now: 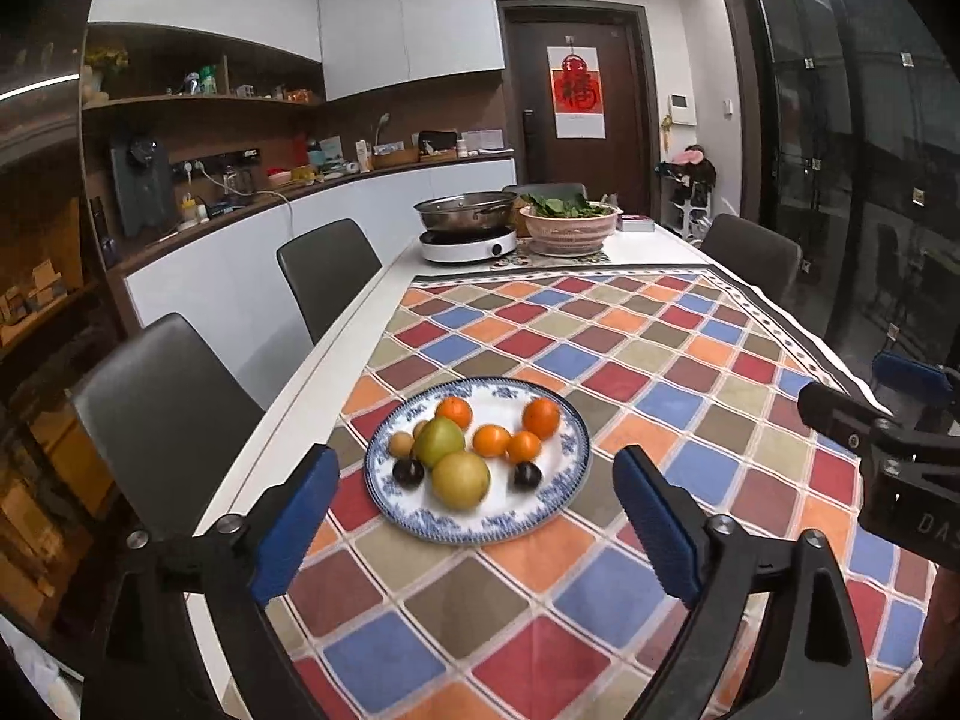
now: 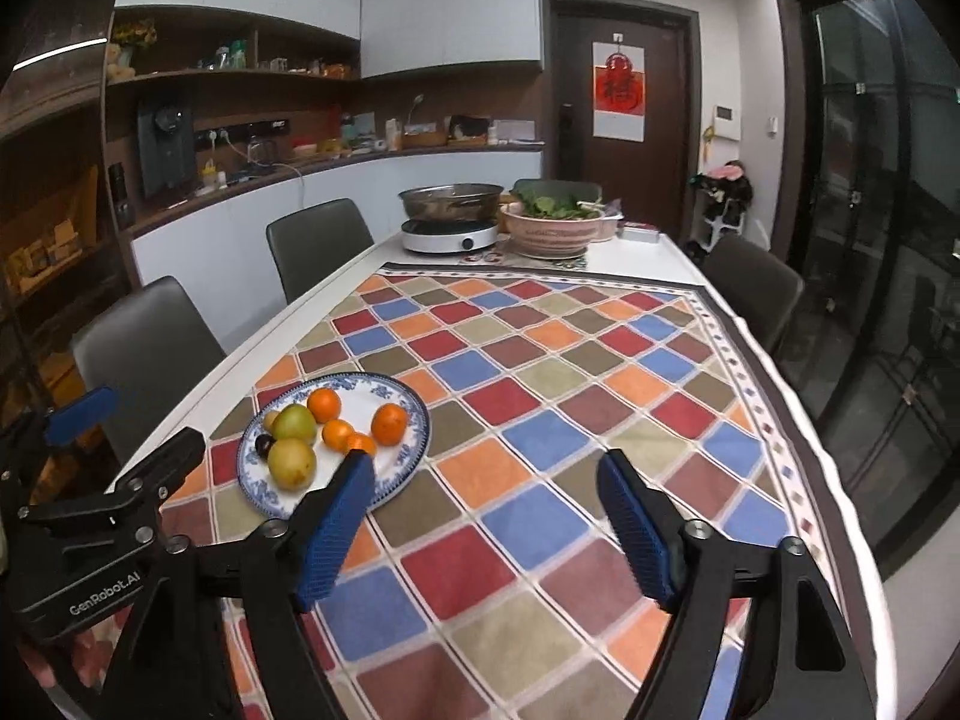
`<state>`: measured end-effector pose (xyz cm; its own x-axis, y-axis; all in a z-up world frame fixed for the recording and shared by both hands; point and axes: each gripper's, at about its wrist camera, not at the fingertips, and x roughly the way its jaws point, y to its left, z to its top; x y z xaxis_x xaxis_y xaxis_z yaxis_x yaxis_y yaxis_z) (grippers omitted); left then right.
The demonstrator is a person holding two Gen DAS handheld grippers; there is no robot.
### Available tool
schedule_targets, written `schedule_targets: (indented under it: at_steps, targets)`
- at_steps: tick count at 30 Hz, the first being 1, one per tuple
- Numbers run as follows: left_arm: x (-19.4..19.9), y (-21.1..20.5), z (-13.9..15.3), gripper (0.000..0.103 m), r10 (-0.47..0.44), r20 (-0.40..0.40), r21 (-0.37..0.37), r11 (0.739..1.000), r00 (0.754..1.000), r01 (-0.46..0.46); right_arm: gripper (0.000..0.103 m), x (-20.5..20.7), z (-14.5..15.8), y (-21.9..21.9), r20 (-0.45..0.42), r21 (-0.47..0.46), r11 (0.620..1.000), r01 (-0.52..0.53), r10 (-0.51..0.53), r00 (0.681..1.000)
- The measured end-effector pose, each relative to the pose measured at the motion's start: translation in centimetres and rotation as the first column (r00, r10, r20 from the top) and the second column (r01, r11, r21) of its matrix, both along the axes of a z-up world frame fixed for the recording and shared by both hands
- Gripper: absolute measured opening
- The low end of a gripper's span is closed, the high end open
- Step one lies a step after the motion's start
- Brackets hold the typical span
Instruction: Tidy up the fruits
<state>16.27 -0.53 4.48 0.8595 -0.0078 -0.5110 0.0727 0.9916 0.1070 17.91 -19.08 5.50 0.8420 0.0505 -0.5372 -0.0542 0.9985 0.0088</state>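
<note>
A blue-and-white plate (image 1: 564, 450) sits on the checked tablecloth and holds several fruits: oranges (image 1: 541, 417), a green apple (image 1: 441, 441), a yellow pear (image 1: 461, 479), two dark plums (image 1: 527, 475) and a small brown fruit (image 1: 401, 444). My left gripper (image 1: 474, 516) is open and empty, hovering just in front of the plate. The plate (image 2: 414, 426) lies left of my right gripper (image 2: 486, 519), which is open and empty above the cloth. The right gripper's left finger hides part of the plate.
The checked tablecloth (image 2: 540, 420) covers the near table. At the far end stand an induction cooker with a steel pan (image 1: 468, 216) and a pink basket of greens (image 1: 570, 222). Dark chairs (image 1: 162, 414) line both sides. The table edge runs right (image 2: 840, 480).
</note>
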Motion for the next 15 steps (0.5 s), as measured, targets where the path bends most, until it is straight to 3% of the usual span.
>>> schedule_targets:
  at_steps: [5,15]
  targets:
    - [-2.5,-0.1,0.6,0.102,-0.001,0.018,-0.008,1.0,1.0,0.001,0.081,-3.3,0.3,-0.5,0.028,0.002,0.999,0.034,-0.034,0.999]
    - [-5.2,-0.6,1.0,0.103,-0.018,0.044,-0.029,0.999,0.999,0.019,0.081,-7.2,0.1,-1.2,0.064,0.005,0.996,0.084,-0.084,0.994]
